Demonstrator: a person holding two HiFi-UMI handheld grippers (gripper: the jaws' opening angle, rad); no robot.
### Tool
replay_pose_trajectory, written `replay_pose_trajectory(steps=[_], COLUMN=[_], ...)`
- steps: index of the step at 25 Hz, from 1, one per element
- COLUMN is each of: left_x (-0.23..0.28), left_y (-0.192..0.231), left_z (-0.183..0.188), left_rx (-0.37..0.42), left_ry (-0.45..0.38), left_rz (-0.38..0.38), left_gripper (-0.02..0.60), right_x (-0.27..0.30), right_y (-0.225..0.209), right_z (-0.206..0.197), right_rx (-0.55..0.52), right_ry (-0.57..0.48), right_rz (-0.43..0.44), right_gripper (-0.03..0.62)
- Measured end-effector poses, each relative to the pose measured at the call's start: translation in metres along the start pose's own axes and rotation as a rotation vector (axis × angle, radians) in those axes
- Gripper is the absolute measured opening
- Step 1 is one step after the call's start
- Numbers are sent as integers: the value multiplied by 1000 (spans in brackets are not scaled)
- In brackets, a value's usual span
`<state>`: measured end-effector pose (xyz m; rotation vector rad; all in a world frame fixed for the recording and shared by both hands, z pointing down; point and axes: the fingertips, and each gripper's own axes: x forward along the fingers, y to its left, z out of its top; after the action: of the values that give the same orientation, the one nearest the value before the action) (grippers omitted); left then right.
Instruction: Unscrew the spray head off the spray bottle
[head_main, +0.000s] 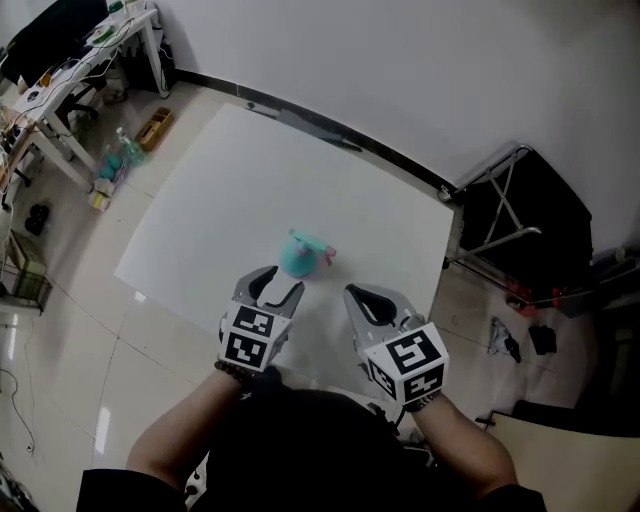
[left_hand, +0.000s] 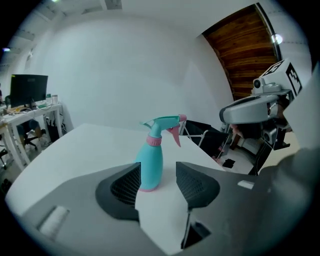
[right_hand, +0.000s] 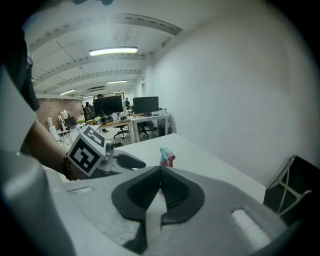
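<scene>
Spray bottle (head_main: 298, 258) stands upright on the counter (head_main: 210, 200). Left tool (left_hand: 157, 176) is just short of the bottle, jaws apart, gripping nothing. Right tool (right_hand: 160, 172) is beside the bottle, clenched and empty. Bottle is likely light, slick plastic and tippy: hold the teal body, twist at the pink collar (left_hand: 153, 141). Body is opaque, contents unseen.
</scene>
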<state>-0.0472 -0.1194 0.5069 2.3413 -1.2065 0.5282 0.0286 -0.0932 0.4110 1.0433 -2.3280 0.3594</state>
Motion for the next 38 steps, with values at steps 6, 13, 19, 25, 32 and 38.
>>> replay_pose_trajectory(steps=[6,13,19,25,32,38], left_x=[27,48,64,81,96,104], left_y=[10,11,9,8,12,12], left_z=[-6,-13,-18,-28,-38,-48], left_rx=[73,169,238,304,330,365], left_ry=[35,58,73,105,128,159], left_rz=[-74,-138,-167,-184,-179,-178], left_gripper=[278,338,399,447,448,437], right_x=[13,21,25,26,30,32], right_y=[-6,-14,-17,-22,-22,-23], right_z=[11,33,44,52,53,54], right_rx=[-3,-35,-44,-47,-55,-56], right_ry=[31,48,51,54,60,62], right_rz=[-49,-92,-108,-120,-117,-118], right_gripper=[-5,31,51,52,52,54])
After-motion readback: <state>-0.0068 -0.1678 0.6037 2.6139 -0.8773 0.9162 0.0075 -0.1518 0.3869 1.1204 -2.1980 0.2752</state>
